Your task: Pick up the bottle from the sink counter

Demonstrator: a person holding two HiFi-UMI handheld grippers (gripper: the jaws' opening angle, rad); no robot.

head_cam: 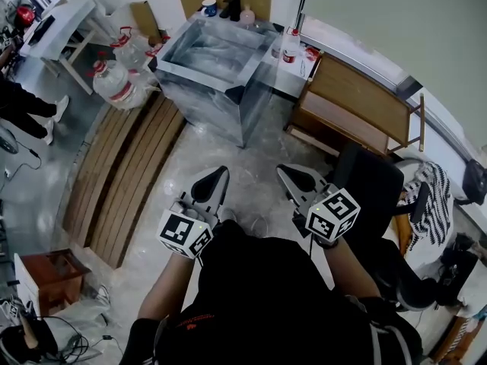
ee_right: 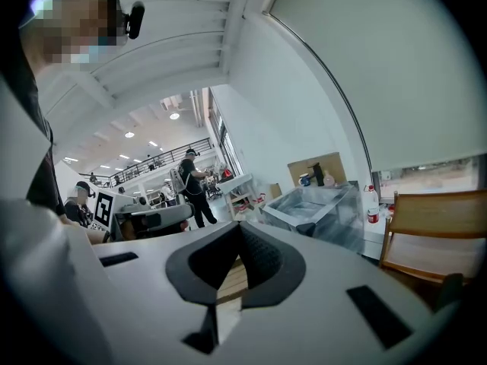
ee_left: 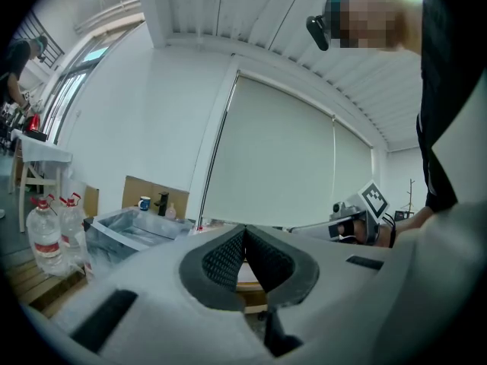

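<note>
Jaws pressed together and empty, the left gripper [head_cam: 217, 177] and right gripper [head_cam: 288, 173] are held side by side, aimed at the steel sink bench [head_cam: 199, 75], probably readied for approach, as the small bottle [head_cam: 246, 15] stands well apart on its far rim beside the black faucet [head_cam: 232, 4].

Silver sink [head_cam: 202, 101]; brown planks [head_cam: 122, 181]

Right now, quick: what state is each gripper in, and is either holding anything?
Left gripper: closed, fingers together, holding nothing.
Right gripper: closed, fingers together, holding nothing.
</note>
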